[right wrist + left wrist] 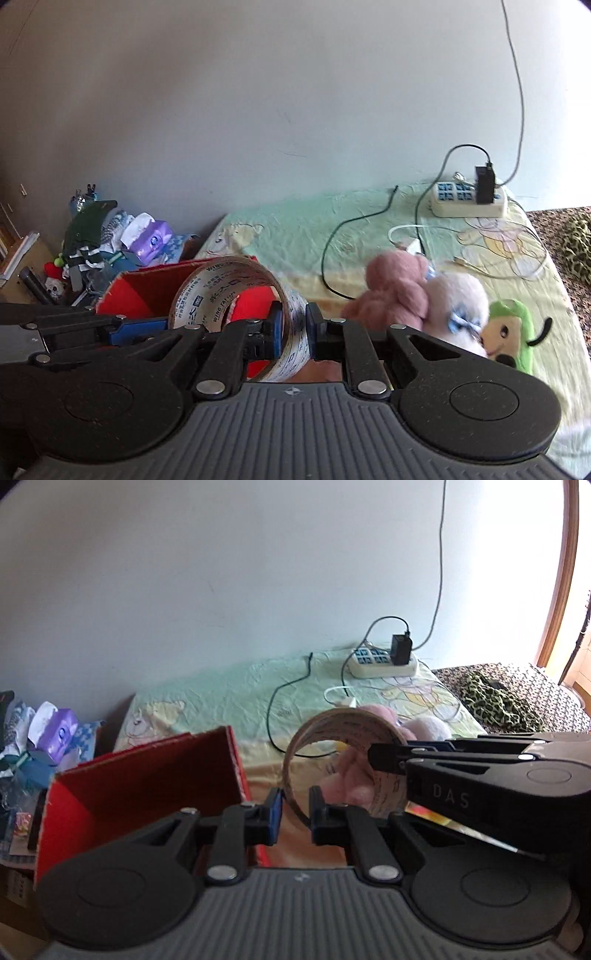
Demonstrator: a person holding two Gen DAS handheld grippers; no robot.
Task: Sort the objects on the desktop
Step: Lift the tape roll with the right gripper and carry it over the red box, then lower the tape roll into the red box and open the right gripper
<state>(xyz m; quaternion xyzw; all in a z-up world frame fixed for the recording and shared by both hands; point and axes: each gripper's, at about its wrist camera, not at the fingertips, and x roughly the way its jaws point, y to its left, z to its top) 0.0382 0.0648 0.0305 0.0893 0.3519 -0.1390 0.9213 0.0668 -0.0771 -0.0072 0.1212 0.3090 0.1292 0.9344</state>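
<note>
The tape roll (236, 314) is up in the air, upright, just right of the red box (147, 786) and in front of it. Both grippers have it. The right gripper (293, 332) is pinched on the band's near side, one finger inside the ring and one outside. The left gripper (295, 812) is nearly closed around the band's lower edge too, though I can't quite tell if its pads actually press on it.

Looks like a handoff or a two-handed carry to the box. My take: only one side should let go at a time, otherwise that thin band twists. Then swing it over the box and drop it low.

Behind sit plush toys (424, 299) on the sheet (295, 229), and a power strip (469, 201) by the wall.
</note>
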